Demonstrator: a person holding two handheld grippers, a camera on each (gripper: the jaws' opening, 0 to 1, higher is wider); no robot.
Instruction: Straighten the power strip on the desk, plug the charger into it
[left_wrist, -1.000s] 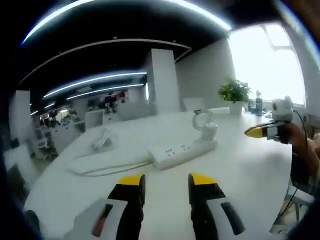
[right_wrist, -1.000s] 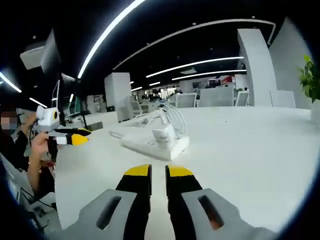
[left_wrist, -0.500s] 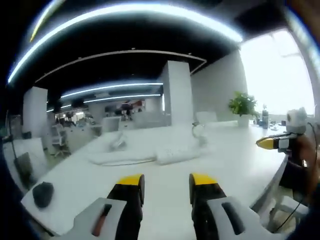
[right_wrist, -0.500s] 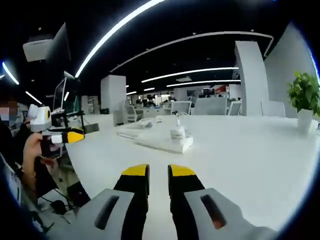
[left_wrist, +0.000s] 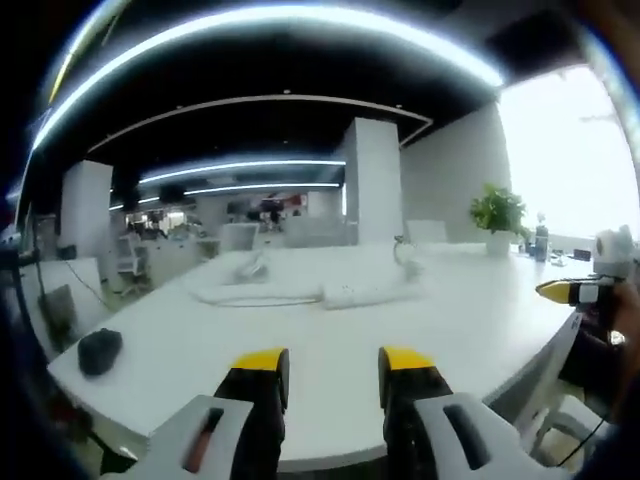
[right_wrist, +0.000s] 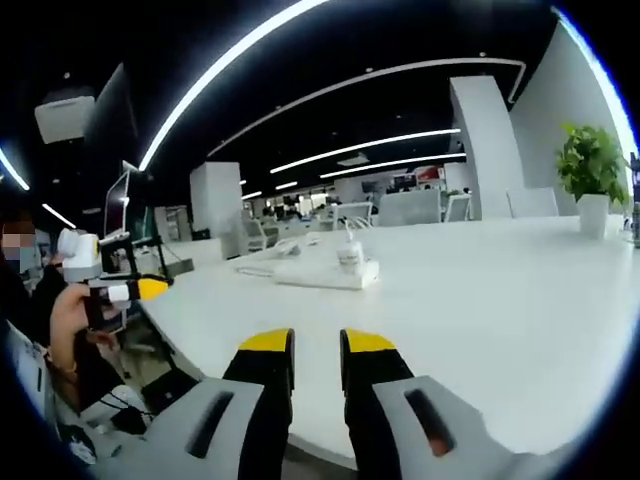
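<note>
On the desk (right_wrist: 520, 290), 1 power strip (right_wrist: 325, 272), 1 charger (right_wrist: 349, 255), 1 mouse (left_wrist: 100, 351).

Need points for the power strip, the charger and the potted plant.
power strip (right_wrist: 325, 273), right gripper view, on its long white side.
charger (right_wrist: 349, 255), right gripper view, on the white block standing on the strip.
potted plant (right_wrist: 590, 165), right gripper view, on the leaves above the white pot.

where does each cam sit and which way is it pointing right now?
Left gripper view: rides the left gripper, off the white desk's edge, facing the white power strip; own open jaws, and the right gripper at right.
Right gripper view: rides the right gripper, facing the strip with the white charger; a hand holds the left gripper.
Shared: desk, strip, green potted plant.
</note>
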